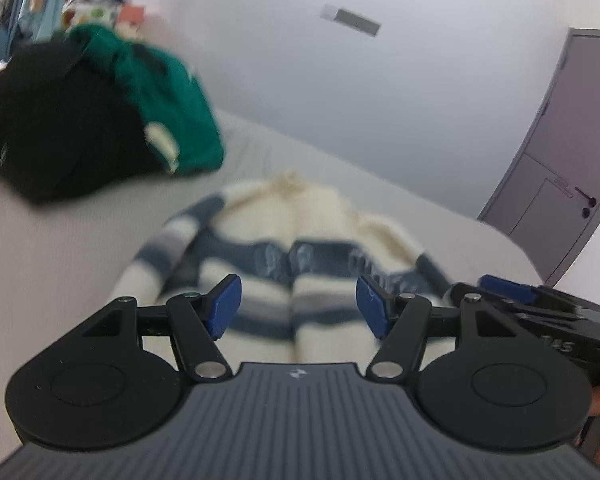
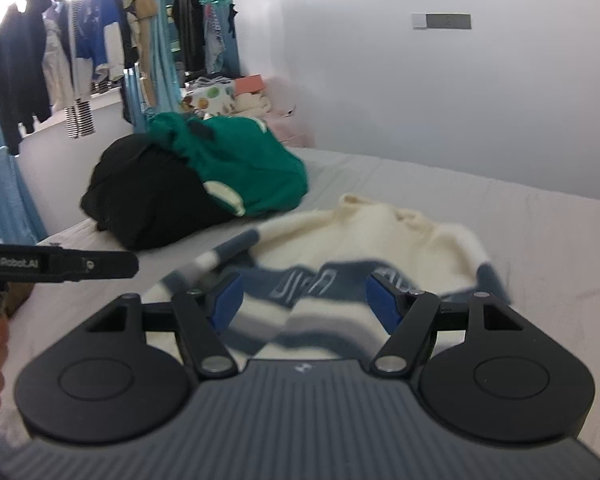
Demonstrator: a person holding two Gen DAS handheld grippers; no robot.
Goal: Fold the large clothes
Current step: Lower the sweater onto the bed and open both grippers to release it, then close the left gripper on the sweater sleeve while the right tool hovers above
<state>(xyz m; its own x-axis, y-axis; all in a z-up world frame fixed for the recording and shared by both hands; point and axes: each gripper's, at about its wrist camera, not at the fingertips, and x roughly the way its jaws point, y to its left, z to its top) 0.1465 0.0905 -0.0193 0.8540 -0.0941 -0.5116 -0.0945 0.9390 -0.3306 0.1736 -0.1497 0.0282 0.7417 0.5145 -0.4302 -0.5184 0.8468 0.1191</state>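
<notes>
Currently both hand-held grippers, left (image 1: 298,306) and right (image 2: 304,302), gape empty; striped sweater (image 1: 284,248) looks soft, floppy, so we'd pinch its hem corners.

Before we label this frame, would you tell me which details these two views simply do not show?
- Striped sweater: near hem hidden behind the left gripper body; motion blur smears it.
- Lettering on its blue band: blurred, unreadable in the right wrist view.
- Black garment: what lies under it and the green garment is covered.
- Right gripper: whether its fingers touch the sweater is unclear.
</notes>
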